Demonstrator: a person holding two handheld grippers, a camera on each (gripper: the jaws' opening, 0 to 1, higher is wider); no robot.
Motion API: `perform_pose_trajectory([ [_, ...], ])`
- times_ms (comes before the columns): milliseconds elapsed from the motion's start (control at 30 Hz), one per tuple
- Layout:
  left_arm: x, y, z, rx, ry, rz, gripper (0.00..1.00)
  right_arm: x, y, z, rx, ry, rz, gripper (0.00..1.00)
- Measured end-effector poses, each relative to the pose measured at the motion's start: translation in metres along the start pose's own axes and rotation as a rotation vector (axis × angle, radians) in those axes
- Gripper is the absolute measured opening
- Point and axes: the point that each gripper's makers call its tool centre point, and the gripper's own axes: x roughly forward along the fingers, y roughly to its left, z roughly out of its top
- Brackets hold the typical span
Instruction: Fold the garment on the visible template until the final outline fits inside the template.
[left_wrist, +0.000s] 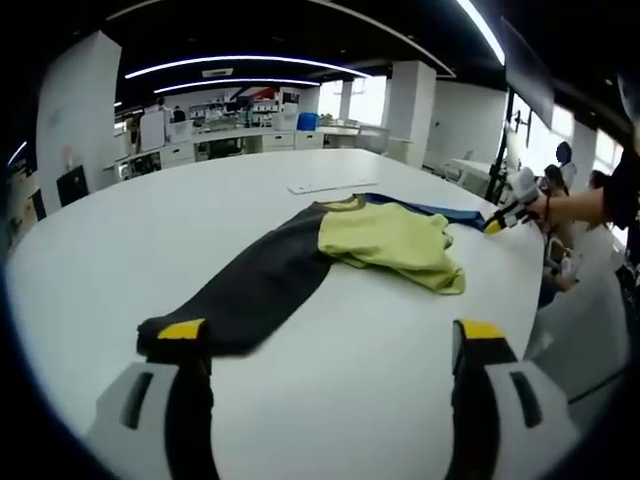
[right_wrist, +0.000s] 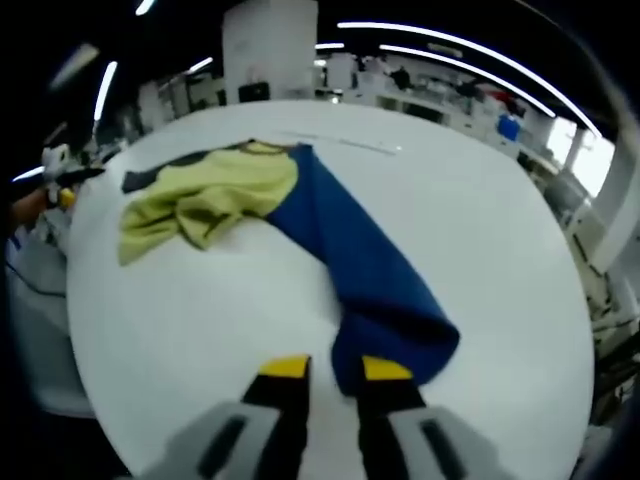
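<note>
Jaws of my left gripper (left_wrist: 330, 345) are spread wide beside the garment's (left_wrist: 300, 260) dark sleeve; my right gripper (right_wrist: 335, 368) pinches the blue sleeve (right_wrist: 375, 290), low over the bench (right_wrist: 480, 200).

Long ceiling light strips (left_wrist: 250, 62) glare white above me, and daylight blows out the windows (right_wrist: 600, 150). The white table (left_wrist: 150, 230) reflects evenly, with only soft shadows under the garment (right_wrist: 370, 270). The right gripper view is smeared by motion blur. Fisheye bending curves everything toward the edges.
</note>
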Motion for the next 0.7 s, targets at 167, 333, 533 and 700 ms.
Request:
perform_pose_trajectory([
  [167, 0.001, -0.003, -0.002, 0.003, 0.010, -0.012, 0.96, -0.001, -0.003, -0.002, -0.014, 0.011, -0.031, 0.03],
  [333, 0.000, -0.005, -0.004, 0.007, 0.018, -0.012, 0.95, -0.002, -0.004, -0.003, -0.047, 0.014, -0.055, 0.00],
  [533, -0.001, -0.009, -0.001, 0.013, 0.014, -0.015, 0.95, -0.010, -0.008, 0.002, -0.037, -0.009, -0.054, 0.00],
  [700, -0.001, -0.011, -0.001, 0.017, 0.012, -0.017, 0.95, -0.034, -0.019, 0.021, -0.030, -0.069, -0.089, 0.00],
])
